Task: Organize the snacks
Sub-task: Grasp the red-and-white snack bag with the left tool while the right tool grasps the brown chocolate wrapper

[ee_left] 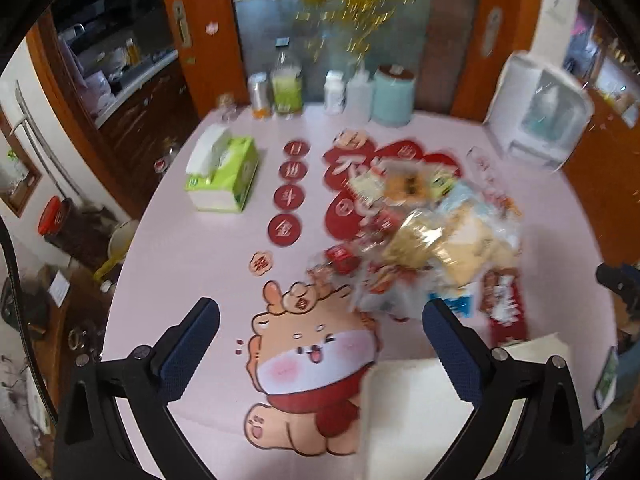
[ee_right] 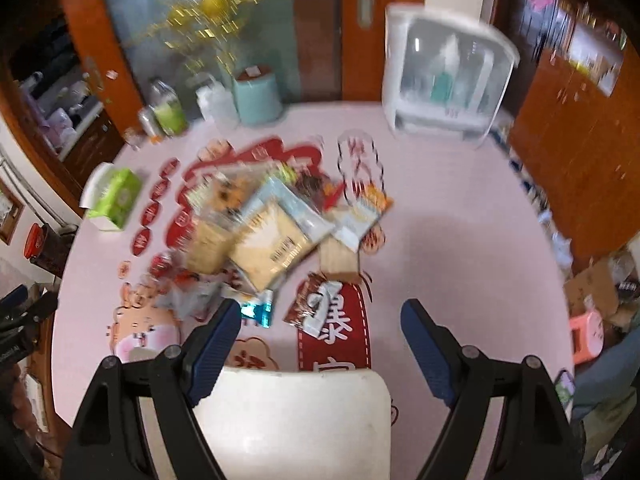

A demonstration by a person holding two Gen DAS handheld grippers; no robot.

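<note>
Snacks (ee_right: 260, 236) in one heap; two grippers' fingers (ee_right: 216, 340) apart

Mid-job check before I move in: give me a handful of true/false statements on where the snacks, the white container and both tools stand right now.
1. The snack pile lies heaped on the pink table. True.
2. The left tool grips a snack. False: its jaws are open and hold nothing.
3. The white container sits at the near edge, below the right tool. True.
4. The green tissue box lies inside the pile. False: it stands apart, to the left.
5. The right tool is shut. False: open.
</note>
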